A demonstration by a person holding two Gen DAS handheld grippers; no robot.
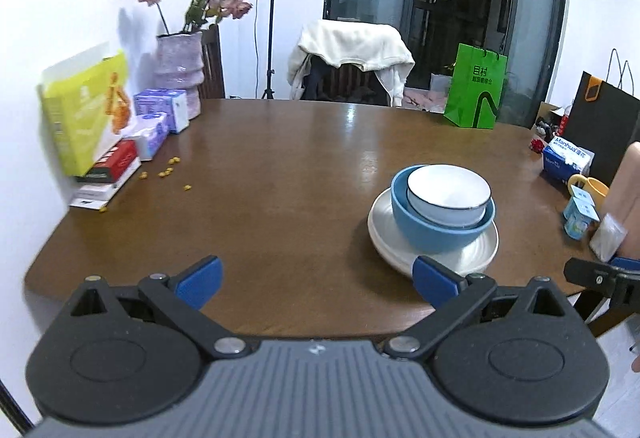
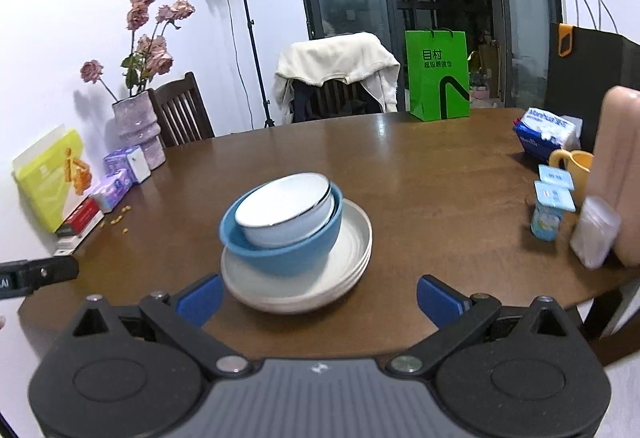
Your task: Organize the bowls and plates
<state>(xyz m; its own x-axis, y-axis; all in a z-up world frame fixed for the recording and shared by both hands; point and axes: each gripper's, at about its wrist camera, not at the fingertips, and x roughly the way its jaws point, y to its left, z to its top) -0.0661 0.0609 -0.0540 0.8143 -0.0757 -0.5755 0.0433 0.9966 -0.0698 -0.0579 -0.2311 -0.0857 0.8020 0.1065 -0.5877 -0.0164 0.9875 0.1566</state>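
Both my left gripper (image 1: 316,280) and right gripper (image 2: 318,300) stand wide, empty. The stack sits near the table's (image 1: 280,158) front edge: white bowl (image 2: 286,214) in blue bowl (image 2: 280,244) on white plates (image 2: 340,270) (three, judging by rims). I'd withdraw level, clear of the rims.

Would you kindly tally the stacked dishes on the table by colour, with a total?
White bowl, nested inside the blue one: 1
Blue bowl, standing on the plates: 1
Cream plates, stacked at the bottom; the rim edges suggest about 3, but the blur makes that uncertain: 3
Total: 5
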